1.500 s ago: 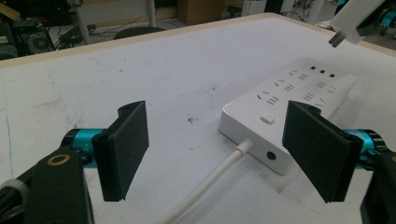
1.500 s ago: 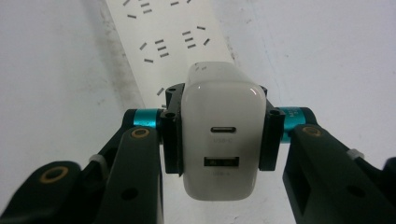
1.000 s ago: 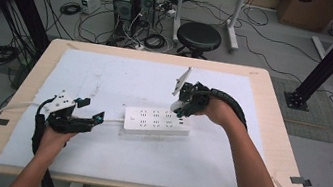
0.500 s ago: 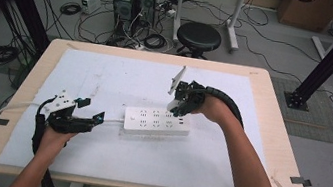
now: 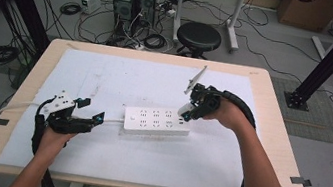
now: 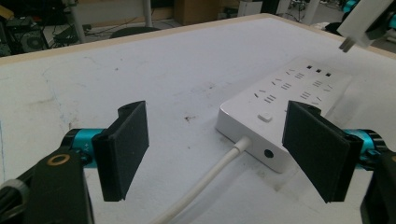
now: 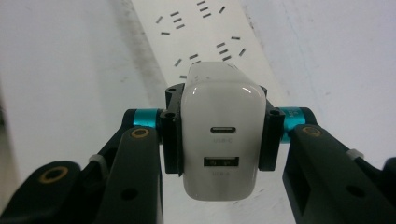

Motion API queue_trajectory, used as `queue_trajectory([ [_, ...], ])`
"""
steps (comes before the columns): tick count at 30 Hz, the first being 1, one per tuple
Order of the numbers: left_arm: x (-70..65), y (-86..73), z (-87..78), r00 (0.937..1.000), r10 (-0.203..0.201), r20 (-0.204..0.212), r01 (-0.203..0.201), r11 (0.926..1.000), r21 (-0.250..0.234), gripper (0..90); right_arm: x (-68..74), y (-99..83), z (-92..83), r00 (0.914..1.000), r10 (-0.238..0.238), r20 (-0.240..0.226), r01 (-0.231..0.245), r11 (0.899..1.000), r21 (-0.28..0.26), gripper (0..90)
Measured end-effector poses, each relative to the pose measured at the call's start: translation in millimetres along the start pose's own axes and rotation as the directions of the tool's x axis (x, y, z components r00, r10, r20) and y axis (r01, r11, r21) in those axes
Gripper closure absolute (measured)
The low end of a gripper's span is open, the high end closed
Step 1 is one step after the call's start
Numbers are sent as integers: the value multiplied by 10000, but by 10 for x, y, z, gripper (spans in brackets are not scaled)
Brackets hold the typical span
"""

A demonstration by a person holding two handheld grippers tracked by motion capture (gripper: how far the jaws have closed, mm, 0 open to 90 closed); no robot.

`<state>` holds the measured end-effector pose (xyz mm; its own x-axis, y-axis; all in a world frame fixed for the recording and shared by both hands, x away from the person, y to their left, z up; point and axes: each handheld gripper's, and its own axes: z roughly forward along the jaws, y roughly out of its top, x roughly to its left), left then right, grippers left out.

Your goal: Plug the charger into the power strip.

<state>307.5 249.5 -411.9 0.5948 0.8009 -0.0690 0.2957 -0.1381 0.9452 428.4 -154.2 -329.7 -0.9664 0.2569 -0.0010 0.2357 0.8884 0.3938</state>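
A white power strip (image 5: pixel 157 122) lies flat in the middle of the table, and its white cable (image 6: pixel 205 182) runs off toward my left gripper. My right gripper (image 5: pixel 192 109) hovers over the strip's right end, shut on a white USB charger (image 7: pixel 219 135). The charger's two ports face the right gripper view's camera, with the strip's sockets (image 7: pixel 205 28) just beyond it. My left gripper (image 5: pixel 92 110) rests low on the table at the strip's left end. It is open, and its pads (image 6: pixel 126 149) stand apart on either side of the cable end of the strip (image 6: pixel 285 107) without touching it.
A white sheet (image 5: pixel 121 76) covers most of the wooden table (image 5: pixel 276 121). Past the far edge stand a black stool (image 5: pixel 198 37) and computer cases with loose cables (image 5: pixel 130 4) on the floor. Black frame posts rise at both far corners.
My right gripper, still holding the charger, first drifted left and has now shifted right and lower, closer to the strip's right end. My left gripper and the strip have stayed put.
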Motion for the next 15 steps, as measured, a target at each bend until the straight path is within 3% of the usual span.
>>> queue_trajectory([
  [2,-5,1,3,10000,-8,1,8,10000,-40,228,-8,-183,-120,9980,581,-257,-597,9961,-648,630],
  [6,-8,2,4,10000,-28,5,28,10000,-63,228,16,-315,-174,9977,665,-159,-677,9926,-1009,629],
  [11,-16,3,3,10000,-52,26,52,10000,-47,228,81,-472,-203,9986,511,163,-494,9946,-909,629],
  [15,-24,4,5,10000,-37,44,37,10000,-57,228,89,-452,-214,9977,226,640,-184,9977,-646,630],
])
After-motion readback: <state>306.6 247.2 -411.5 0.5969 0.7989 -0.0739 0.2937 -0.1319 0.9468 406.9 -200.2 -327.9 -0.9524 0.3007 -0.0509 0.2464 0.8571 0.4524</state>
